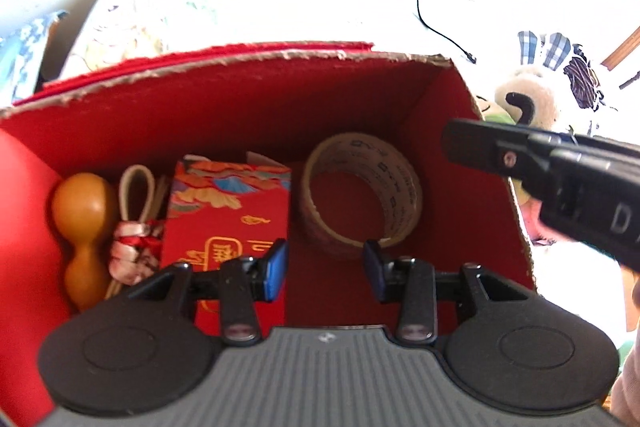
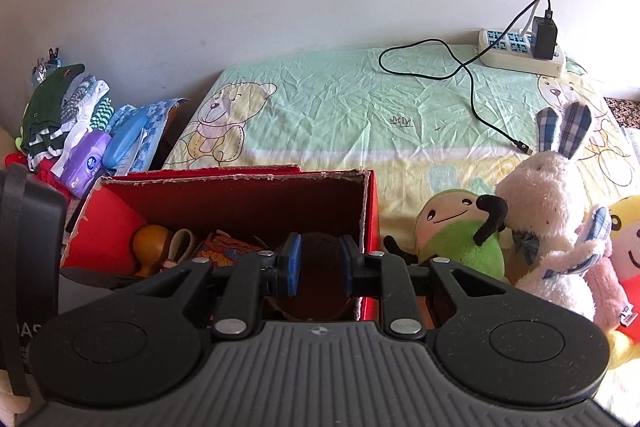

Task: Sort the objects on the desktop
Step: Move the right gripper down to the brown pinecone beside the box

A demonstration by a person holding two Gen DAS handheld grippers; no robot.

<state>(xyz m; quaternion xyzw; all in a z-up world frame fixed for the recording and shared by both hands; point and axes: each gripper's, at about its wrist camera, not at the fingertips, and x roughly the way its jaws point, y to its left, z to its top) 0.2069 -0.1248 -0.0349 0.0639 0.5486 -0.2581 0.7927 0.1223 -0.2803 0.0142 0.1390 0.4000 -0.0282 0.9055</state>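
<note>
Hanging over the red box [image 1: 224, 107], the left claw [image 1: 326, 269] is spread wide and holds nothing. A tape roll [image 1: 362, 193] lies in the box just past its tips, beside a red packet [image 1: 228, 211] and a gourd [image 1: 82, 227]. The right claw [image 2: 319, 265] is also spread and empty, near the box's right wall.

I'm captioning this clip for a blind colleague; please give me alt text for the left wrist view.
The open left gripper hovers empty over a red cardboard box holding a tape roll, a red envelope, a knotted cord and a wooden gourd. The right gripper's body intrudes from the right.
</note>
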